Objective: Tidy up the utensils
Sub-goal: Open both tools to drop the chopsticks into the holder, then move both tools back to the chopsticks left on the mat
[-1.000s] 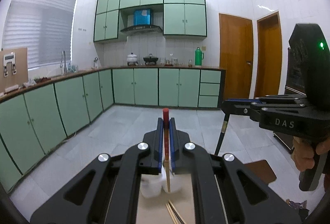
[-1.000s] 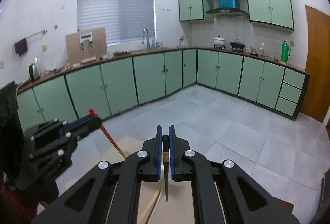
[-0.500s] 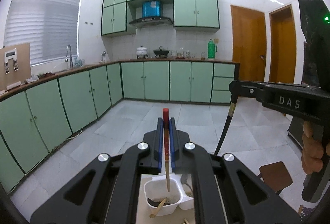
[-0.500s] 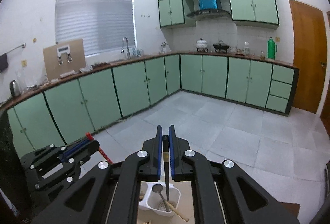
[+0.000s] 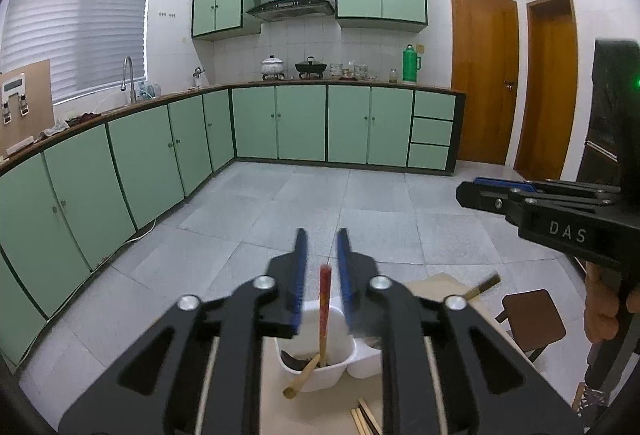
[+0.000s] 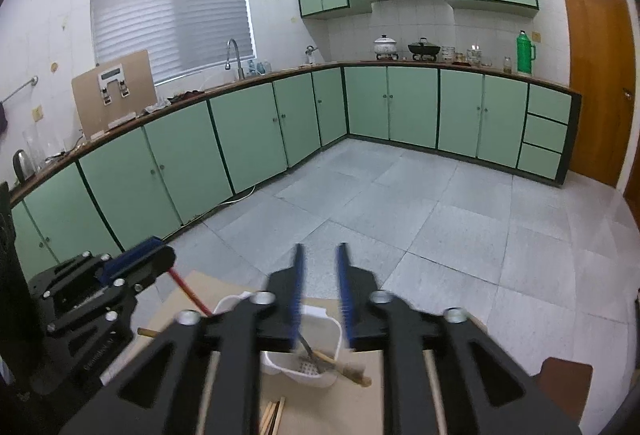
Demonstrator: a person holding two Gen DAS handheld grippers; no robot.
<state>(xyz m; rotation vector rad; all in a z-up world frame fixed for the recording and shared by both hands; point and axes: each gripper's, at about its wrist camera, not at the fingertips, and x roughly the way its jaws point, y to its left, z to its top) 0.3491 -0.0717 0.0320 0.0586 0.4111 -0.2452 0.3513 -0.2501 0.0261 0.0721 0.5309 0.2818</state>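
My left gripper (image 5: 322, 255) has its jaws opening. A red-topped chopstick (image 5: 324, 305) stands loose between them, touching neither pad, its lower end in the white utensil holder (image 5: 340, 367). A wooden spoon (image 5: 300, 381) also leans in that compartment. My right gripper (image 6: 320, 271) is opening too, with nothing between its pads. Below it, the holder (image 6: 334, 335) contains a slotted ladle with a wooden handle (image 6: 348, 371). A dark chopstick with a gold band (image 5: 484, 285) tilts away, blurred, to the holder's right. From the right wrist, the left gripper (image 6: 140, 259) and red chopstick (image 6: 188, 291) appear at left.
The holder stands on a pale wooden tabletop (image 6: 192, 295). Loose wooden chopsticks (image 6: 272, 415) lie near its front edge. A brown stool (image 5: 532, 319) sits on the tiled floor at right. Green cabinets line the far walls. A hand (image 5: 604, 311) grips the right tool.
Both grippers moved forward and down over the holder, then parted their jaws. The red chopstick slid down into the holder. The dark chopstick left the right jaws and is tipping sideways.
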